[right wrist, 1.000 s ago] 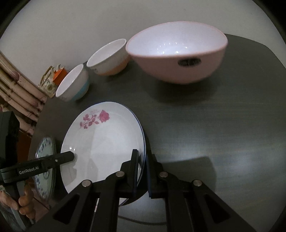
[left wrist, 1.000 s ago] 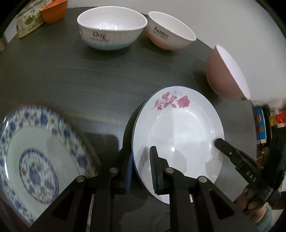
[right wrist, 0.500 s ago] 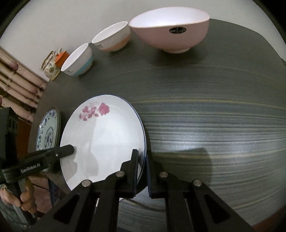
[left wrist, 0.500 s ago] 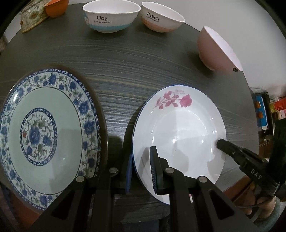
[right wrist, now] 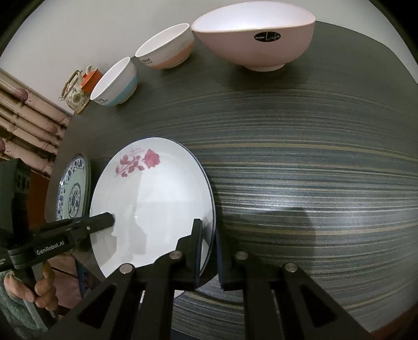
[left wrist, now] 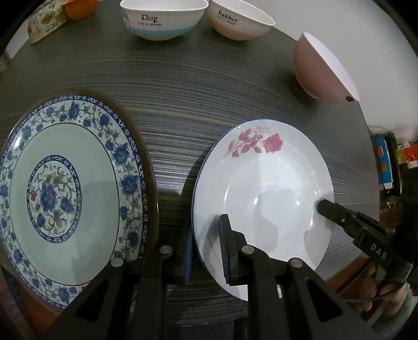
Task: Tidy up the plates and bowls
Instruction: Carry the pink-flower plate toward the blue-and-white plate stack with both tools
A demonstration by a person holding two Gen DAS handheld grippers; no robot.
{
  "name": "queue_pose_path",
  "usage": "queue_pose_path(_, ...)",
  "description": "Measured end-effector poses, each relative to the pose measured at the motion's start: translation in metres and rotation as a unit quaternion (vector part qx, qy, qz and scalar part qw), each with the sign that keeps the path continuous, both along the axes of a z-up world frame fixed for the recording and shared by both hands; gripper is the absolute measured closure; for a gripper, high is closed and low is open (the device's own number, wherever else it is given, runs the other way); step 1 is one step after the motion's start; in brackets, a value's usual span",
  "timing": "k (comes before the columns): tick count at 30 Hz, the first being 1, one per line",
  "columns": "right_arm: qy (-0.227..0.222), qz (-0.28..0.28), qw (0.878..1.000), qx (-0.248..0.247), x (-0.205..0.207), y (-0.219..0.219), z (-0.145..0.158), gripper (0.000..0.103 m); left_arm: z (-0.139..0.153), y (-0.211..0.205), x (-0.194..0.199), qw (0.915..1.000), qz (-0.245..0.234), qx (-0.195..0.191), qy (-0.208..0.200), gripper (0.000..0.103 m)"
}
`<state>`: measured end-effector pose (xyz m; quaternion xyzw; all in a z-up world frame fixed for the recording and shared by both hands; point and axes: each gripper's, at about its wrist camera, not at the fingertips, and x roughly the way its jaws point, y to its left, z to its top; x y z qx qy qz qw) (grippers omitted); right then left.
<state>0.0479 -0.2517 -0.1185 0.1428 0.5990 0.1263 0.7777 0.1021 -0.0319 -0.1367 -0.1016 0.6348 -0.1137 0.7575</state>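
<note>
Rose plate (left wrist: 263,198) centre frame: my left gripper (left wrist: 206,251) and right gripper (right wrist: 207,248) both clamp its near rim; blue-patterned plate (left wrist: 65,188) at left.

I see a dark round table (left wrist: 209,109) with fine pale streaks in its grain, filling most of both wrist frames. In the left wrist frame, a blue floral plate (left wrist: 68,193) lies at the left. Along the top edge stand a "Dog" bowl (left wrist: 162,18) and a "Rabbit" bowl (left wrist: 240,23), close beside each other. A pink bowl (left wrist: 321,70) stands at the upper right, well apart from those two. At the upper left corner sit a patterned teapot (left wrist: 44,23) and something orange (left wrist: 78,7) just beside it. In the right wrist frame the pink bowl (right wrist: 256,41) sits top centre, the other two bowls trailing toward the upper left.
</note>
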Motion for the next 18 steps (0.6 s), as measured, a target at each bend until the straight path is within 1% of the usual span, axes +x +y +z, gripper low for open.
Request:
queue_pose_path(2,0.001,0.002,1.000,0.000,0.0006,-0.0004,0.0002,0.092,0.0040,0.0009,-0.0056,1.0000,-0.001,0.000,0.000,0.088)
queue_pose_path(18,0.007,0.008,1.000,0.011,0.0097,-0.0014,-0.0013,0.092,0.0017,0.0003,-0.0065,1.0000,-0.006,-0.005,0.003,0.087)
